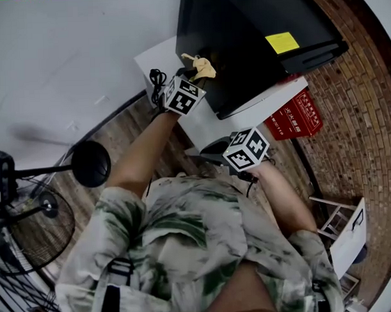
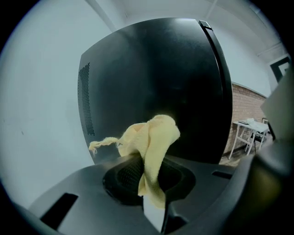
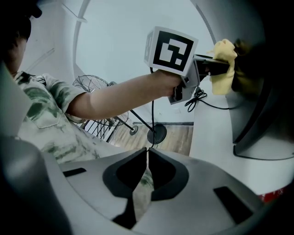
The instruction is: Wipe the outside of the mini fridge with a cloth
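shirt (image 1: pixel 186 248) fills the bottom of the head view, both forearms reach fwd from it.

left gripper (image 2: pixel 154 204): jaws pinched tight on the yellow cloth (image 2: pixel 154 137). cloth bunches up just ahead of the tips, one frayed tail trails off to the tool's left. mini fridge (image 2: pixel 151 78) is dead ahead of the tool: black side panel, vent grille (image 2: pixel 85 98) off to its left. in the right gripper view the cloth (image 3: pixel 223 55) looks to be up against the dark panel. contact likely, can't confirm 100%.

right gripper (image 3: pixel 147 158): jaws pressed together, nothing between them, only a hairline slit. it's aimed across at the left arm and marker cube (image 3: pixel 171 49), not at the fridge. the fridge's white stand (image 3: pixel 216 137) is ahead and to this tool's right. idle, no job atm imo.

head view: left gripper (image 1: pixel 194 73) sits at the fridge's (image 1: pixel 243 48) near side edge, cloth (image 1: pixel 202 67) at its tip. right gripper (image 1: pixel 224 151) is lower, just above the stand (image 1: pixel 207 123).

step, my read: side-panel wipe is at or near its start. top and door face look untouched, can't verify.

next needs: keep the pinch, push the bunched cloth flat onto the panel, sweep in overlapping passes. watch the loose tail near the grille, snag risk. right tool could brace the fridge if it slides on the stand.
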Tool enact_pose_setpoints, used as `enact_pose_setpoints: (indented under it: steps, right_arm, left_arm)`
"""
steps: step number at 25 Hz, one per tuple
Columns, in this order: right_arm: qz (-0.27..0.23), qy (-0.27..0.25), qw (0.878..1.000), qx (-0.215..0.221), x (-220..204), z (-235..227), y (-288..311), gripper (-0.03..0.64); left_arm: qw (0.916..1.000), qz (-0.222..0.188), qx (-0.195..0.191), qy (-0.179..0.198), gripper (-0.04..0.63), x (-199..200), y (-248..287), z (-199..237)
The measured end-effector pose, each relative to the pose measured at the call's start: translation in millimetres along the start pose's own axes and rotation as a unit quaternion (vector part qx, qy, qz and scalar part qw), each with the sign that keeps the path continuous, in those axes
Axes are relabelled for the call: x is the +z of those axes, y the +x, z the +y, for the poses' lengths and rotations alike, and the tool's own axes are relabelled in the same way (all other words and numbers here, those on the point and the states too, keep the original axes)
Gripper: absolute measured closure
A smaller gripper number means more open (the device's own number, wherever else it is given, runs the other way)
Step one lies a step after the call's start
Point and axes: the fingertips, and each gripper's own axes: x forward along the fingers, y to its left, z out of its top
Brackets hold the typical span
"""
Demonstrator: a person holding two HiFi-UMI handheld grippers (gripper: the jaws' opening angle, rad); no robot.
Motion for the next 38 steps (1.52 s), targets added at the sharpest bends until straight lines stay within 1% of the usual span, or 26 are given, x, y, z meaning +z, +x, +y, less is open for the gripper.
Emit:
enact_pose_setpoints:
  steps: [2,5,9,13,18,21,23,25,28,34,38]
  right_arm:
    - [0.000,0.001,1.000,0.002,1,-1,0,0.583]
    - [-0.002,0.001,1.000,0.000,2,-6,-2,0.583]
    - [-0.005,0.000,1.000,0.000,5,-8,-4,0.583]
    - [-0.006,-0.005,1.000,-0.002,8,-8,-7,0.583]
    - [-0.006,-0.006,1.000,-0.004,8,-8,-10,0.583]
    - [-0.008,-0.003,1.000,-0.005,5,-7,-10,0.583]
    - [-0.011,-0.001,1.000,-0.007,4,-8,-11,0.583]
    - [-0.014,0.002,1.000,-0.009,4,-10,-12,0.583]
    - [-0.017,0.009,1.000,-0.013,0,-14,-15,0.583]
    - [-0.014,0.019,1.000,-0.015,-7,-21,-13,0.583]
    - [-0.015,0.027,0.999,-0.017,-12,-26,-16,0.583]
  left_arm:
    - [1.0000,-0.001,0.005,-0.005,0.520,-2,-1,5]
    - [0.9990,-0.015,0.032,-0.029,0.520,9,-12,26]
    - [0.9943,-0.059,0.077,-0.045,0.520,48,-36,67]
    - [0.9870,-0.102,0.113,-0.052,0.520,101,-59,102]
    - [0.9737,-0.165,0.153,-0.035,0.520,181,-80,136]
    - [0.9688,-0.179,0.170,-0.018,0.520,210,-80,148]
    - [0.9683,-0.178,0.174,-0.006,0.520,218,-74,151]
    - [0.9696,-0.172,0.174,-0.004,0.520,213,-66,153]
    - [0.9728,-0.155,0.171,-0.016,0.520,190,-52,155]
    - [0.9801,-0.109,0.158,-0.049,0.520,124,-19,151]
    - [0.9833,-0.078,0.149,-0.069,0.520,82,4,145]
